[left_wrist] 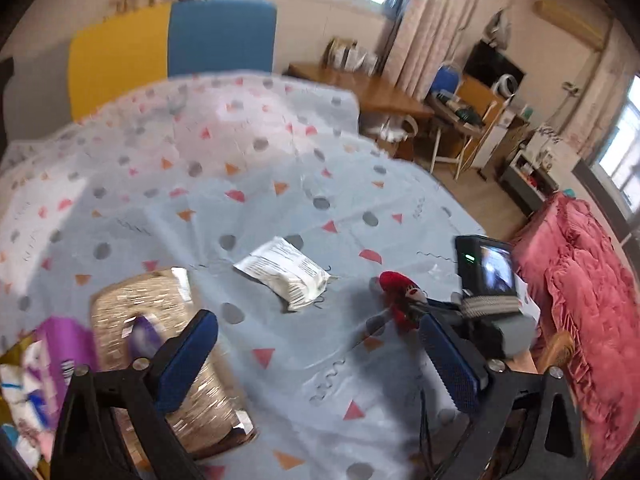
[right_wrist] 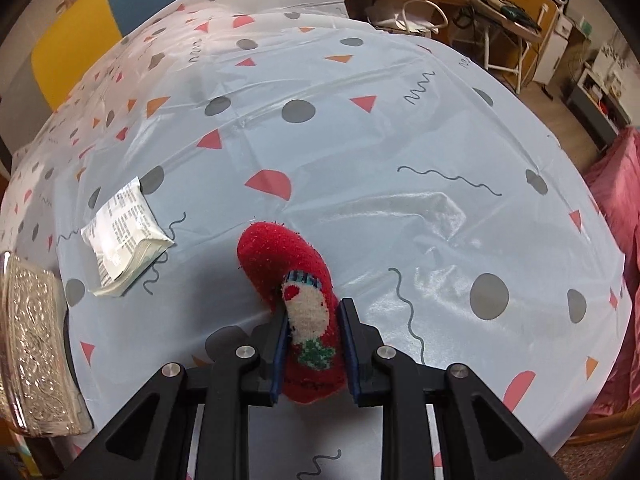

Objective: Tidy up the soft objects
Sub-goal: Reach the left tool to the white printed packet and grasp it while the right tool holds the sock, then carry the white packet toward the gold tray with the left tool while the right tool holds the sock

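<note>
The right gripper (right_wrist: 312, 344) has the red sock (right_wrist: 296, 300) pinched between its two blue pads, clamped across the patch with the little white figure. The toe end curls forward and seems to rest on the table (right_wrist: 400, 140), roughly mid-way along its near edge, so I judge the sock is grasped but not yet lifted clear.

The left gripper (left_wrist: 316, 364) hangs over the table with its jaws wide apart and nothing between them. Its view is smeared with motion blur. From there the right gripper's camera block sits just beside the sock near the table's right edge.

A white packet (right_wrist: 124, 236) lies flat toward the left side of the table, well apart from the sock. At the near left corner stands a silver embossed box (right_wrist: 36, 360), and in the left wrist view something purple (left_wrist: 140, 336) lies in it, though the blur hides what it is.

So the step in hand looks like picking up the sock. Next, I'd expect it to be raised off the cloth and carried leftward to the box, high enough that the dangling toe clears the packet and the box's rim. The fabric is limp and will sag, so the pinch needs to hold firm until the sock is over the opening.
</note>
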Demonstrator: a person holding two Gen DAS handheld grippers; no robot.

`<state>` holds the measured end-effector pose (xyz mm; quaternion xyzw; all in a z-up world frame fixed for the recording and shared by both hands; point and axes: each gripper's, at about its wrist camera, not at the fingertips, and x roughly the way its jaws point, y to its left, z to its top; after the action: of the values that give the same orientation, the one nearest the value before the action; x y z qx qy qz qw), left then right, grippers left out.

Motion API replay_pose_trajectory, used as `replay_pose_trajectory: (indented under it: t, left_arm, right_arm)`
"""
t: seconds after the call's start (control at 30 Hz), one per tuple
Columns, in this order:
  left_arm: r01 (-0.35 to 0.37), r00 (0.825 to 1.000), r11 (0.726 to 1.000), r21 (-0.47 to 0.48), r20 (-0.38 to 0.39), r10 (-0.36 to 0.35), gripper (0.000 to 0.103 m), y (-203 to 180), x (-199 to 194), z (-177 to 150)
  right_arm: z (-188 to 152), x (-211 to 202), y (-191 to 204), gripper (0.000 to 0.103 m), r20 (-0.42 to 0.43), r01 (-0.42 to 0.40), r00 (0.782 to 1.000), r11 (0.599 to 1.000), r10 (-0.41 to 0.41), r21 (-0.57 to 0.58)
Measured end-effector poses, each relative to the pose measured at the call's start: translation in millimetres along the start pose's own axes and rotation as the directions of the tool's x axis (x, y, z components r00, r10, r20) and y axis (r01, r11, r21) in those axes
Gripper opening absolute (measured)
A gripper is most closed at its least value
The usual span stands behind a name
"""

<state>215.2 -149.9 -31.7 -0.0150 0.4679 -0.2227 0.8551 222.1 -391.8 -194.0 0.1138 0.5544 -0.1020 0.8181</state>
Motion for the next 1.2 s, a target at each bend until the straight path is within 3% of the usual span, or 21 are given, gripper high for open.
replay_pose_trajectory:
  t: [0.17,0.33,0.5,0.77,0.87,0.93,1.0,1.2]
  left_arm:
    - [-0.026,0.994,0.993,-0.113,-0.105,0.014,0.094,5.6,64.2,19.2]
    - [-0.084,0.983,0.986,-0.141,-0.175,0.059,0.090,9.9,113.3,22.4]
    - [-0.150,0.967,0.977,-0.150,-0.229,0.113,0.085,13.6,157.1,27.5]
    - [-0.190,0.952,0.953,-0.238,-0.283,0.119,0.083,25.1,203.0,31.0]
    - [-0.198,0.948,0.956,-0.217,-0.292,0.130,0.083,20.0,212.8,32.0]
    - [-0.210,0.940,0.960,-0.183,-0.307,0.147,0.072,18.5,219.4,27.0]
    - [-0.224,0.943,0.969,-0.101,-0.275,0.189,0.069,14.4,218.2,22.5]
    - [-0.213,0.943,0.976,-0.038,-0.270,0.195,0.060,11.8,206.8,19.7]
  right_arm:
    - [2.8,-0.5,-2.8,0.023,0.000,-0.004,1.000,1.000,0.004,0.007]
    - [5.0,-0.3,-6.2,0.023,-0.001,-0.007,1.000,1.000,0.007,0.029]
    - [5.2,-5.6,-7.7,0.023,0.018,-0.045,0.999,0.998,0.044,0.040]
    - [6.6,-3.2,-3.4,0.023,0.012,-0.054,0.999,0.998,0.053,0.020]
    - [6.1,-2.2,-2.6,0.023,0.005,-0.054,0.999,0.998,0.054,0.009]
    - [6.6,0.3,-0.8,0.023,-0.001,-0.051,0.999,0.999,0.051,-0.001]
    - [6.4,3.6,1.6,0.023,-0.013,-0.044,0.999,0.999,0.044,-0.015]
    - [4.4,6.9,7.3,0.023,-0.020,-0.023,1.000,0.999,0.022,-0.041]
